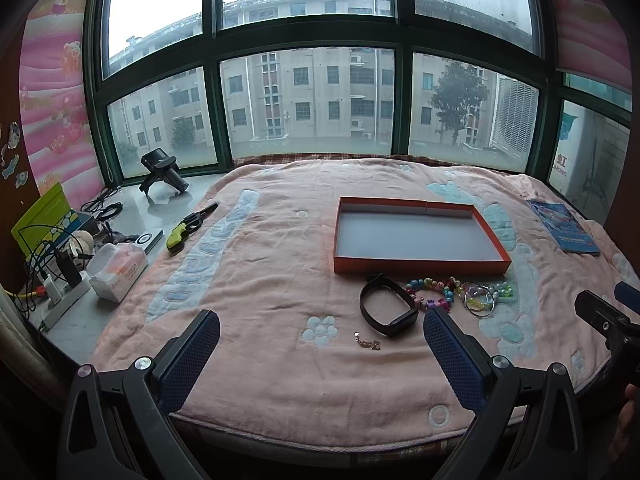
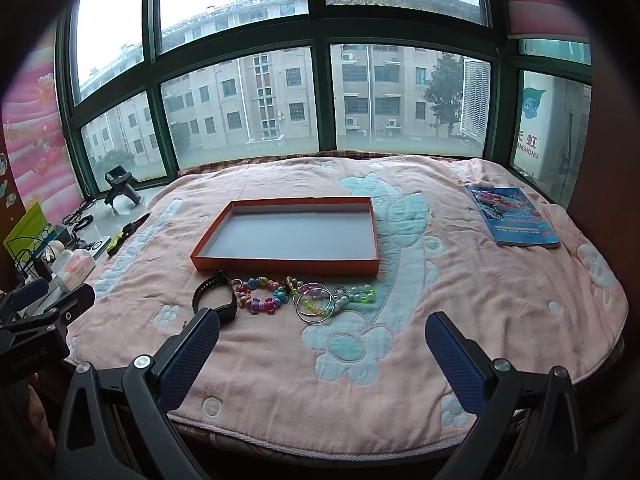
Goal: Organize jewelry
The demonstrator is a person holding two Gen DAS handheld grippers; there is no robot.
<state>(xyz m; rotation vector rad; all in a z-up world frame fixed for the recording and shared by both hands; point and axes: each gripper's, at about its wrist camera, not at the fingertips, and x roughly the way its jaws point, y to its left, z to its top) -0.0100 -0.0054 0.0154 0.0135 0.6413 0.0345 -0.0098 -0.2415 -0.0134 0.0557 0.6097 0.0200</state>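
Note:
A shallow orange box [image 1: 420,267] [image 2: 280,268] with a grey inside lies open and empty on the pink blanket. In front of it sit a black wristband [image 1: 384,304] [image 2: 212,292], a colourful bead bracelet [image 1: 432,294] [image 2: 264,294], silver bangles [image 1: 480,300] [image 2: 314,304] over clear and pearl beads, and a small gold chain [image 1: 368,343]. My left gripper [image 1: 322,338] is open above the blanket's near edge, the chain between its fingers further ahead. My right gripper [image 2: 322,338] is open too, nearer than the bangles, holding nothing.
A blue book [image 1: 564,226] [image 2: 514,216] lies at the blanket's right. The windowsill at left holds a tissue pack [image 1: 116,270], a power strip [image 1: 64,300] with cables, a toy revolver [image 1: 190,226] and a black scanner-like device [image 1: 164,174]. Windows stand behind the bed.

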